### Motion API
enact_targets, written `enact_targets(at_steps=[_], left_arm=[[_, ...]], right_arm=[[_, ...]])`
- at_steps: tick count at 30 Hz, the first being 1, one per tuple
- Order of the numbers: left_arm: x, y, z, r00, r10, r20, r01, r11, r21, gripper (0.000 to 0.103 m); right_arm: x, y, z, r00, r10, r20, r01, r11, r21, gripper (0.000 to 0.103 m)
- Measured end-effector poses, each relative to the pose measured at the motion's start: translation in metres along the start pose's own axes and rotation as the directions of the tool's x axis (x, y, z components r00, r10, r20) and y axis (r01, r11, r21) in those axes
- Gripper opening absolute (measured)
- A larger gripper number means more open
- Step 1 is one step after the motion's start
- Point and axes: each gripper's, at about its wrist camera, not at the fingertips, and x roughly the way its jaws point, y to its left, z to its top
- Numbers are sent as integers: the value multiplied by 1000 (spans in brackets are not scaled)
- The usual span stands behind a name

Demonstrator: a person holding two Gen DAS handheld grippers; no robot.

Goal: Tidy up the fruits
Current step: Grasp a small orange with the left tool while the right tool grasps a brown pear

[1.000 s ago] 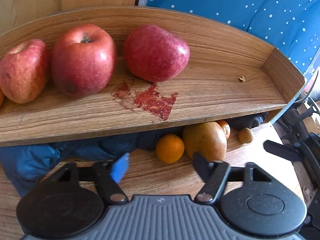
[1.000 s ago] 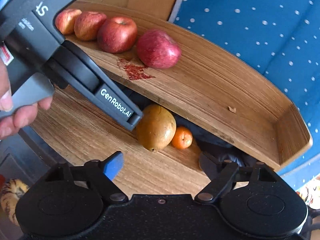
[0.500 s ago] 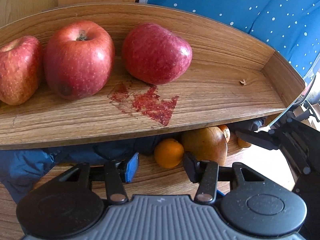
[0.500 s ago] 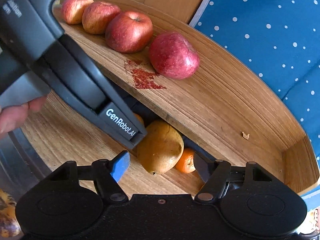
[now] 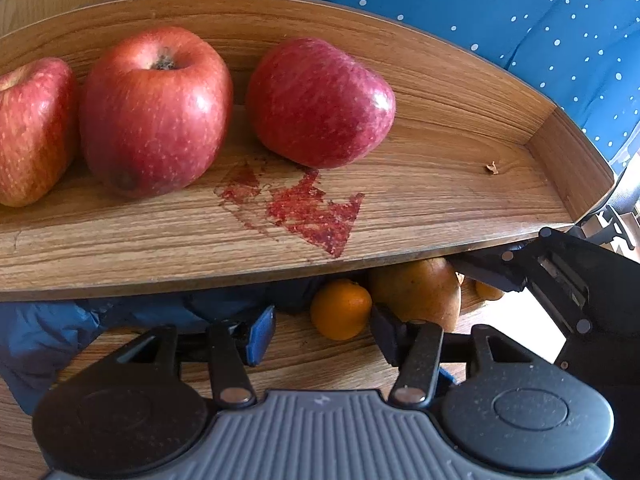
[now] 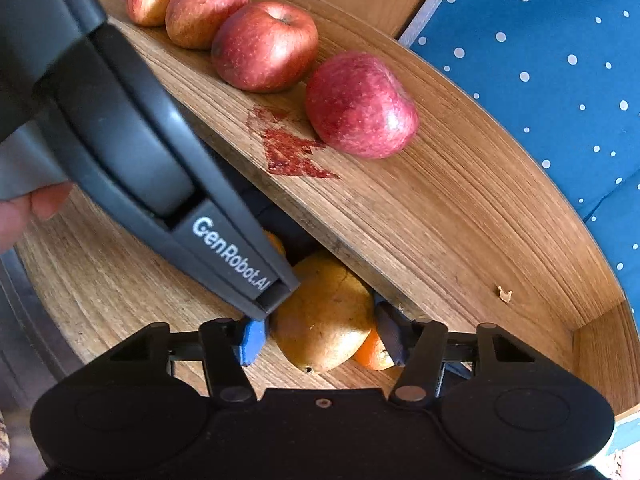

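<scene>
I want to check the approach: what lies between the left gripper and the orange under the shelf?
Only bare wooden tabletop between the left gripper and the orange, in the left wrist view.

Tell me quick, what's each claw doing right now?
Left claw: open, empty, pointed at the orange.
Right claw: open around the pear, not yet clamped.
</scene>
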Motion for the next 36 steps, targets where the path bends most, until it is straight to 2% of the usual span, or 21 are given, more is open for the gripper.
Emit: enact_targets(at_steps=[4, 6, 7, 17, 19, 20, 21, 28, 36], left_arm=[[0, 1, -1, 1000, -8, -1, 8, 1000, -2, 56], [-1, 0, -2, 1000, -22, -3, 22, 1000, 2, 48], [-1, -1, -3, 1000, -24, -3, 24, 1000, 7, 47], [6, -9, -1, 1000, -9, 5, 9, 999, 40, 47], [7, -12, 0, 1000, -7, 8, 7, 999, 54, 43], [7, -12, -1, 1000, -16, 8, 16, 998, 56, 37], [6, -13, -1, 1000, -27, 6, 26, 998, 56, 35], [-4, -19, -12, 1000, -18, 9, 17, 996, 84, 35], [-28, -35, -24, 999, -35, 18, 33, 992, 120, 35]], right_arm=[[4, 1, -1, 1000, -7, 1, 7, 1000, 11, 58], [3, 2, -2, 1000, -9, -1, 9, 1000, 24, 58], [2, 3, -3, 1000, -10, -1, 10, 999, 31, 58], [-10, 3, -15, 1000, -6, -6, 6, 995, 103, 58], [-12, 4, -16, 1000, -2, -8, 2, 993, 118, 58], [-14, 5, -17, 1000, 0, -9, 1, 992, 125, 58], [-16, 6, -18, 1000, 3, -9, -2, 991, 132, 58], [-40, 17, -33, 1000, 13, -8, -11, 983, 185, 58], [-82, 17, -55, 1000, -28, 12, 23, 961, 277, 58]])
